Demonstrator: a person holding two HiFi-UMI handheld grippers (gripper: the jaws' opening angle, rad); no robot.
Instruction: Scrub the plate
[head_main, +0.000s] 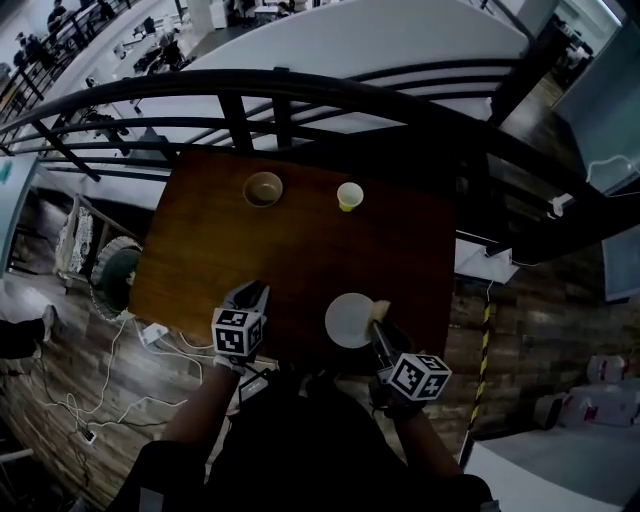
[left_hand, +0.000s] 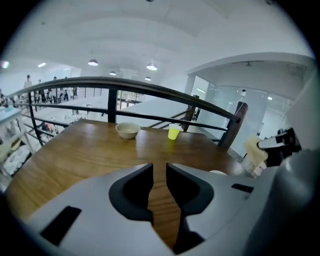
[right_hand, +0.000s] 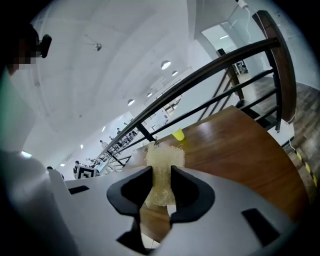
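Note:
A white plate (head_main: 349, 321) lies near the front edge of the wooden table (head_main: 300, 250). My right gripper (head_main: 379, 327) is at the plate's right rim, shut on a pale yellow sponge (head_main: 380, 311). In the right gripper view the sponge (right_hand: 162, 167) is pinched between the jaws of that gripper (right_hand: 161, 181) and sticks out above them. A white sliver of the plate (right_hand: 152, 241) shows below. My left gripper (head_main: 251, 297) hovers over the table left of the plate. In its own view the left gripper (left_hand: 159, 173) is shut with nothing held; the plate's edge (left_hand: 218, 172) shows to the right.
A beige bowl (head_main: 263, 188) and a yellow cup (head_main: 349, 196) stand at the table's far side, also seen as the bowl (left_hand: 128, 130) and cup (left_hand: 173, 132). A black railing (head_main: 300, 95) runs behind the table. Cables (head_main: 130, 350) lie on the floor at left.

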